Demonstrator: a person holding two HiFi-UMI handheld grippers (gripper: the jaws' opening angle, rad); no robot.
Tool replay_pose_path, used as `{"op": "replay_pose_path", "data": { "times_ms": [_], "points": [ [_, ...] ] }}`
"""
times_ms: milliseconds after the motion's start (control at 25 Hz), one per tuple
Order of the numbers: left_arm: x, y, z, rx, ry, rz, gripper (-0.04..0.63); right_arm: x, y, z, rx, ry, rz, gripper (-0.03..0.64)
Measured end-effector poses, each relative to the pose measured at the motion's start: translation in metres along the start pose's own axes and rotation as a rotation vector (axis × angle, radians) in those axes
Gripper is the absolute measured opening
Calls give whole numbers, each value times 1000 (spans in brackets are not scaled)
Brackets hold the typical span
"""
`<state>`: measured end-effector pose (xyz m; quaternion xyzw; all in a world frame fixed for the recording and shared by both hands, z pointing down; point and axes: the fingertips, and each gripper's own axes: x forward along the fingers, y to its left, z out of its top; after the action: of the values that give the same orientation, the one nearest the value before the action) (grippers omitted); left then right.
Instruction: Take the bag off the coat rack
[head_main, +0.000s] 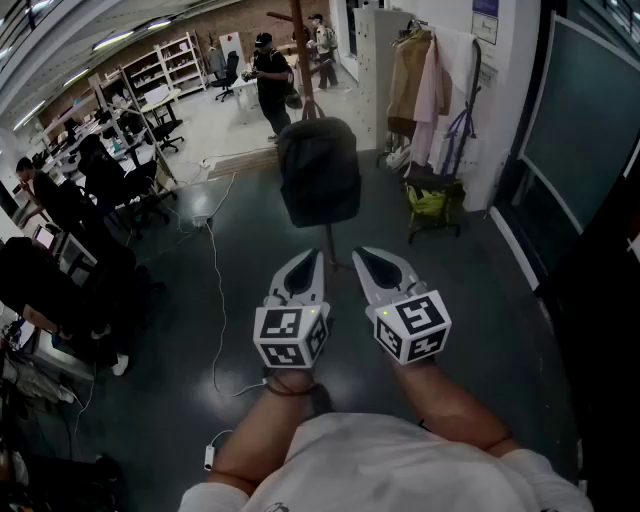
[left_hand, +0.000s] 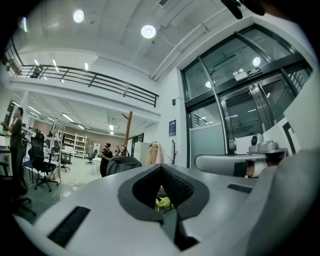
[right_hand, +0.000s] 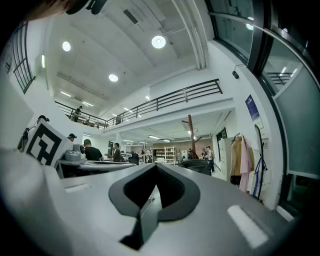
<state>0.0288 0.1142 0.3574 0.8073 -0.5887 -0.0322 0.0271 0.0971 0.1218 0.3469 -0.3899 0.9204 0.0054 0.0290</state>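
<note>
1. The black backpack-style bag (head_main: 318, 172) hangs on the brown wooden coat rack (head_main: 299, 38), upper centre of the head view. Its body covers the pole's middle, and the thin lower part of the pole shows beneath it. Nothing is touching the bag.
2. The left hand-held gripper (head_main: 310, 260) is at lower centre, pointing up-frame toward the bag. Its own view shows it clenched: the tips meet and only the padded hollow behind them is open. Nothing is held in it.
3. The right hand-held gripper (head_main: 364, 256) is just beside the left one, and the two run roughly side by side. It is clenched in the same way, tips together and empty.
4. Both hand-held grippers are well short of the bag, with bare dark floor between them and the foot of the rack.
5. In the left gripper view the bag's rounded top (left_hand: 121, 162) sits left of centre, with the rack pole (left_hand: 128, 131) rising behind it. In the right gripper view the bag (right_hand: 196, 165) sits right of centre under the pole (right_hand: 191, 134).
6. Progress, as I judge it: nothing is done yet, and this is the approach at most. Closing in, opening a hand-held gripper, taking the top handle or strap and lifting it off the hook are all left. I cannot make out the hook or the strap.
7. Surroundings: a white cable (head_main: 214, 285) trails on the floor at left. Beige and pink coats (head_main: 420, 72) hang at upper right. Several people stand in the background.
</note>
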Motion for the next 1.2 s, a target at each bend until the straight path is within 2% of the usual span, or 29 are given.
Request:
{"op": "replay_pose_path", "data": {
  "times_ms": [600,840,1200],
  "points": [
    [38,34,-3,-14,1,-11,6,45,-17,-2,5,-19,7,2],
    [69,80,1,-19,-7,-26,6,100,-21,-2,5,-31,5,2],
    [137,163,17,-5,16,-109,6,211,-39,7,17,-43,-39,2]
  ]
}}
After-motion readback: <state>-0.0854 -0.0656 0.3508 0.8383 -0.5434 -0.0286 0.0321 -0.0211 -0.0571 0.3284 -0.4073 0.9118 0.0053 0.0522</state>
